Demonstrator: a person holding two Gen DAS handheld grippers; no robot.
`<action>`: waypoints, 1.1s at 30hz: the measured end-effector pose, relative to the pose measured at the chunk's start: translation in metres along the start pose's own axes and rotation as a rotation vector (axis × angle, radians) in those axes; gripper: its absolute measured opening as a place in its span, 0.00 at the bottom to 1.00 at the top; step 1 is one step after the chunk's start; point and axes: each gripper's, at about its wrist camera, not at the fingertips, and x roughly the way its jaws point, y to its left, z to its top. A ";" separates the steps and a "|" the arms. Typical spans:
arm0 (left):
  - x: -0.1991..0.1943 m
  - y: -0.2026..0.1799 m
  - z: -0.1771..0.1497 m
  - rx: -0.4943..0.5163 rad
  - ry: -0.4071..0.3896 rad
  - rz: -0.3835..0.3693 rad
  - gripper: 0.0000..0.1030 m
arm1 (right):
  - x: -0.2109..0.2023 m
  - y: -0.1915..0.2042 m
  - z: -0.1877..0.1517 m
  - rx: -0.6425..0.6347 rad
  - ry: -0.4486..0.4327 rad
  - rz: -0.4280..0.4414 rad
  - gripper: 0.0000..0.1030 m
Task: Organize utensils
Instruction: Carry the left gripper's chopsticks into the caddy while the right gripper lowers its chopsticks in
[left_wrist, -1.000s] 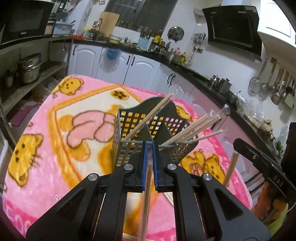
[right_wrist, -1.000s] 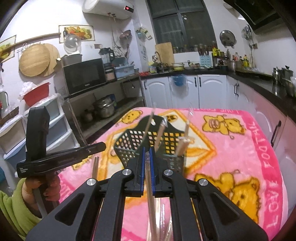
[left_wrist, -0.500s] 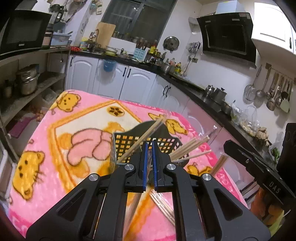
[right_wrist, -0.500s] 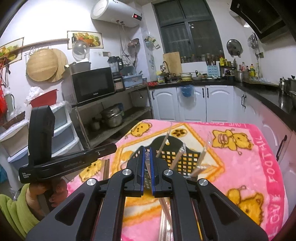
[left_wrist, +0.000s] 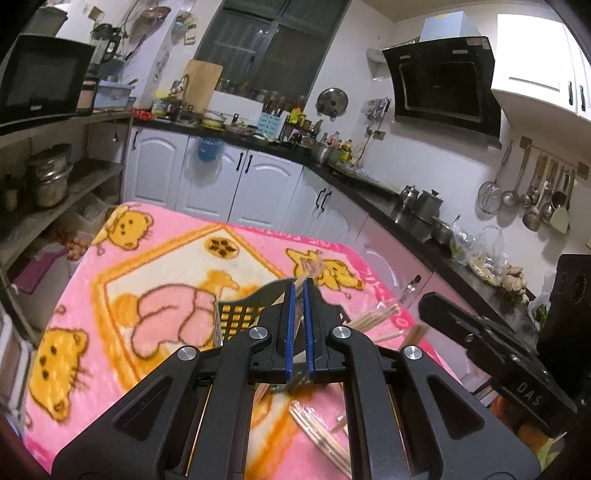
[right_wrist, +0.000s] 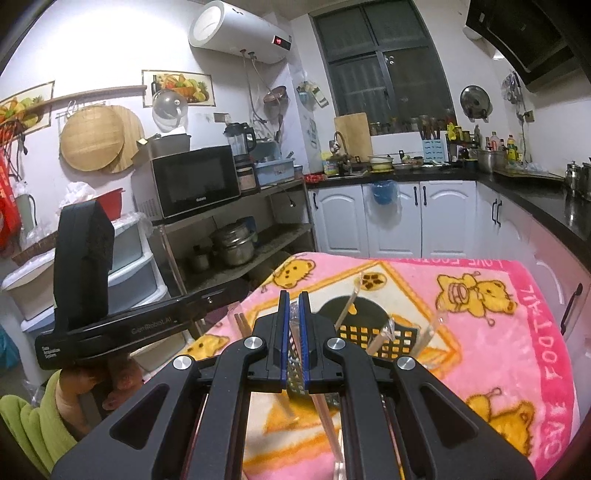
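On the surface, the biggest thing is the pink bear blanket (left_wrist: 110, 332). Its far edge runs close to the white cabinets and its left edge drops off beside the open shelves. From the left wrist camera, the whole left half is bare, so there's lots of room there. From the right wrist camera, the free stretch is on the right, out to the pink border.

Next down is one black basket (left_wrist: 240, 317), standing upright near the middle, right in front of both tools. We count three wrapped sticks (right_wrist: 384, 336) leaning in it from the right wrist camera. Just this side of it, a loose bundle of chopsticks (left_wrist: 321, 435) lies flat on the blanket. It's too bunched up for us to count.

The left tool (left_wrist: 300, 295) is pressed together on a wrapped chopstick (left_wrist: 308, 267), held above the blanket with its tip over the basket. The right tool (right_wrist: 293, 299) is pinching a clear-wrapped chopstick (right_wrist: 294, 321), also held up in front of the basket.
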 end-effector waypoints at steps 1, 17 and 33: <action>-0.002 -0.002 0.004 0.006 -0.008 -0.004 0.02 | 0.001 0.001 0.003 0.000 -0.006 0.002 0.05; -0.023 -0.025 0.045 0.068 -0.117 -0.024 0.02 | 0.002 0.008 0.037 -0.002 -0.081 0.017 0.05; -0.017 -0.026 0.076 0.074 -0.172 -0.013 0.02 | 0.013 0.002 0.076 -0.012 -0.168 0.006 0.05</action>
